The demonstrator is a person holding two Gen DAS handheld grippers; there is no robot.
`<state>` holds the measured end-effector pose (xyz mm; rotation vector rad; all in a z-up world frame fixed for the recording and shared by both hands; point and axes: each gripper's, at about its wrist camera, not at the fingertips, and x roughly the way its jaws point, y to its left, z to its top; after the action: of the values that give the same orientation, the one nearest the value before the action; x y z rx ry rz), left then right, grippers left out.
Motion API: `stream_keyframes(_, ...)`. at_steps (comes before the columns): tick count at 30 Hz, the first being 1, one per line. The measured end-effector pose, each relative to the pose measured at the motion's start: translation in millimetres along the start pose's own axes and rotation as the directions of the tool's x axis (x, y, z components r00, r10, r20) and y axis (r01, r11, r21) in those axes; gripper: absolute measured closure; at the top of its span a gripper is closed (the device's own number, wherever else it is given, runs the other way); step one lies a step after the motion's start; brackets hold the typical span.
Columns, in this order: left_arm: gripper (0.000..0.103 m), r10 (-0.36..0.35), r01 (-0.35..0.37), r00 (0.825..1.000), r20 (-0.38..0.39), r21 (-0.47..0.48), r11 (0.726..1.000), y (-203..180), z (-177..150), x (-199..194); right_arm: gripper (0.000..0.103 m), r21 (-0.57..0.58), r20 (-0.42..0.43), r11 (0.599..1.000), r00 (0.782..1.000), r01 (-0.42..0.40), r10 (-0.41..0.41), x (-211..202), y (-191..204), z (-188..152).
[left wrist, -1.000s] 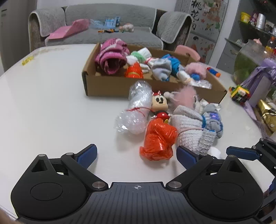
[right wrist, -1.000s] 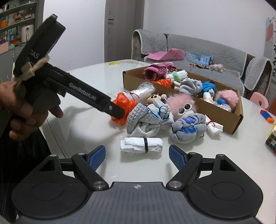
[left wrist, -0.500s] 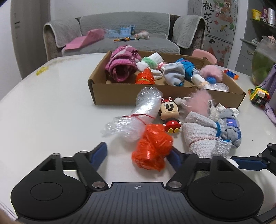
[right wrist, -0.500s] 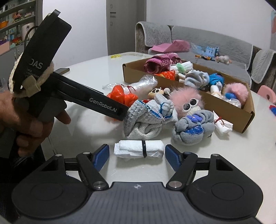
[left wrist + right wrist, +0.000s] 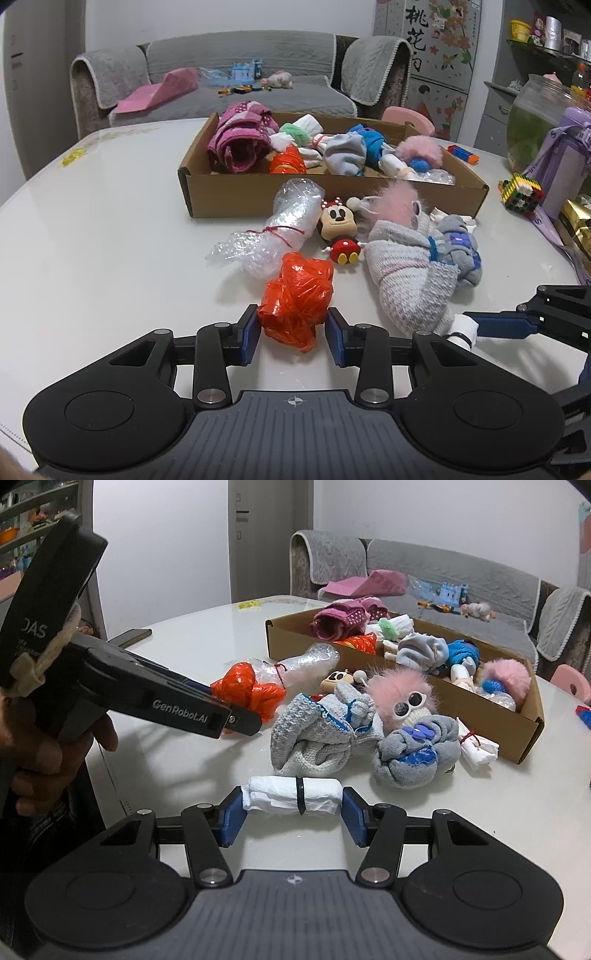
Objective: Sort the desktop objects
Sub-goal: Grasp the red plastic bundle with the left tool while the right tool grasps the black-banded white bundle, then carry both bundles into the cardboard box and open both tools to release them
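A crumpled orange plastic bag (image 5: 295, 295) lies on the white table (image 5: 110, 240), and my left gripper (image 5: 291, 332) is closing on it, its blue pads touching both sides. In the right wrist view the left gripper (image 5: 240, 720) reaches in from the left onto that orange bag (image 5: 251, 690). A white paper roll (image 5: 291, 795) with a black band lies crosswise between the pads of my right gripper (image 5: 293, 812), whose jaws are closing and touch both ends. Behind stands an open cardboard box (image 5: 258, 199) holding several bundles.
Loose in front of the box lie a bubble-wrap bundle (image 5: 288, 225), a mouse doll (image 5: 338, 229), a grey knitted bundle (image 5: 406, 277), a pink fluffy toy (image 5: 399, 690) and a grey-blue sock ball (image 5: 410, 757). A glass bowl (image 5: 535, 118) and block toy (image 5: 521, 192) stand at the right. A phone (image 5: 129, 637) lies far left.
Both grippers' jaws have narrowed from wide apart. The left one has come around the orange bag, the right one around the white roll. The objects on the table have not shifted.
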<state>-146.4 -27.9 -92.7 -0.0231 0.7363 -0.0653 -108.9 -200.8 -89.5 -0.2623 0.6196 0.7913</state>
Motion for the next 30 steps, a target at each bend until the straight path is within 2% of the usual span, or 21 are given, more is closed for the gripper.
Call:
stream_keyframes(14, 0.059, 0.017, -0.02, 1.0, 0.027, 0.118, 0.993, -3.4, -16.7, -33.3, 0.054, 0.013, 0.015, 1.0, 1.0, 0.013, -0.014, -16.0, 0.8, -5.1)
stream_keyframes(30, 0.059, 0.036, -0.043, 0.998, 0.045, 0.167, 0.985, -6.2, -2.7, -49.7, 0.054, 0.056, 0.067, 0.998, 0.997, 0.039, -0.043, -44.4, -12.5, 5.5)
